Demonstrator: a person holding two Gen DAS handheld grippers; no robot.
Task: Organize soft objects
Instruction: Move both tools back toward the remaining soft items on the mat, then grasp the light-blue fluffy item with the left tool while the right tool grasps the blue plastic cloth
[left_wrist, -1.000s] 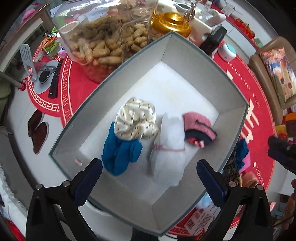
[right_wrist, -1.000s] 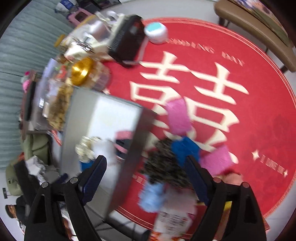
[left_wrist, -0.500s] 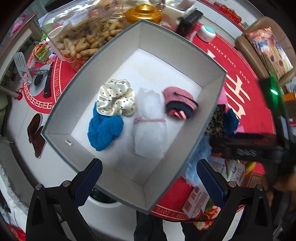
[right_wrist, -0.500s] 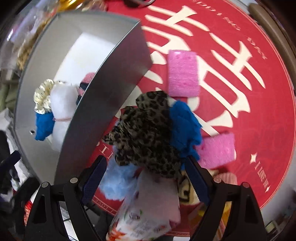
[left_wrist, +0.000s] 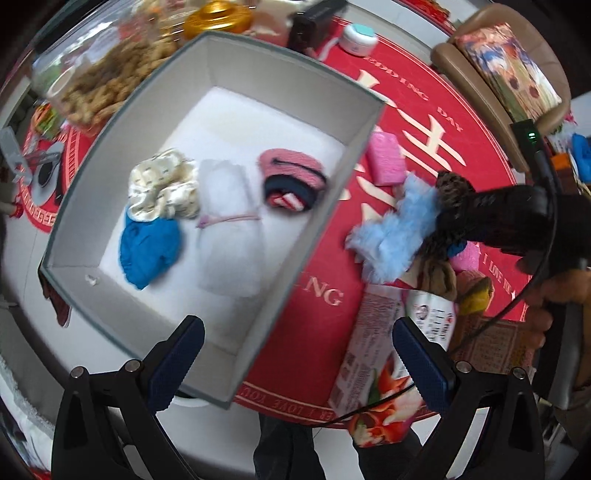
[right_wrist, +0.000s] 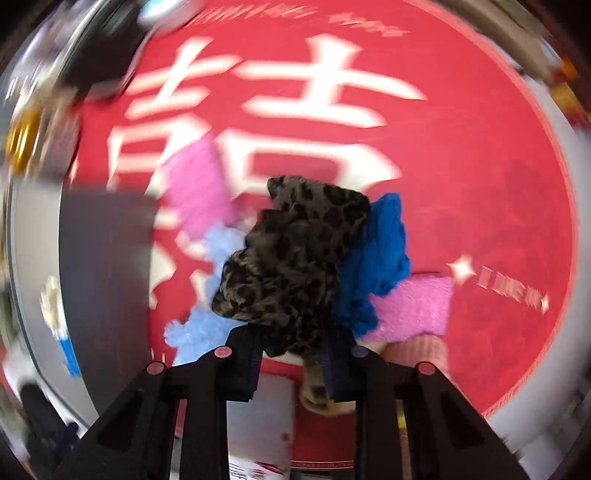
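A grey box (left_wrist: 325, 236) holds a cream dotted scrunchie (left_wrist: 162, 184), a blue cloth (left_wrist: 149, 249), a white pouch (left_wrist: 227, 229) and a pink-and-navy sock roll (left_wrist: 291, 181). My left gripper (left_wrist: 295, 358) is open and empty above the box's near corner. My right gripper (right_wrist: 293, 363) is shut on a leopard-print scrunchie (right_wrist: 291, 254), which lies in a pile with a blue cloth (right_wrist: 380, 258), a light blue fluffy piece (right_wrist: 207, 321) and pink sponges (right_wrist: 413, 306). The right gripper also shows in the left wrist view (left_wrist: 465, 218), over the pile.
The round table has a red mat (right_wrist: 461, 155). A peanut jar (left_wrist: 110, 85), a gold lid (left_wrist: 218, 16) and a black device (left_wrist: 314, 26) stand behind the box. A printed packet (left_wrist: 388, 369) lies at the table's near edge. A chair (left_wrist: 498, 66) stands far right.
The right gripper has dropped onto the pile and closed on the leopard-print scrunchie. The left gripper has drifted right, so the box sits further left in its view.
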